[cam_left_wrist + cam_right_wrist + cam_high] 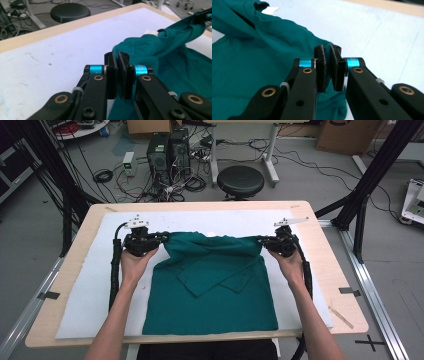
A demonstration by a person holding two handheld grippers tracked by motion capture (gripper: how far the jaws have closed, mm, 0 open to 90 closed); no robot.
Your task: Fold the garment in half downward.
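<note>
Dark green cloth garment (215,290) lies mid-frame on the white mat (85,290) covering the wooden worktop (330,270). Left claw (162,239) and right claw (261,241) each clamp an upper corner, the top edge bunched between them. Beyond the worktop: round black stool (240,181), computer towers (167,150), loose cables.

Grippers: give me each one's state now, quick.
Left gripper: shut on the green shirt.
Right gripper: shut on the green shirt.
</note>
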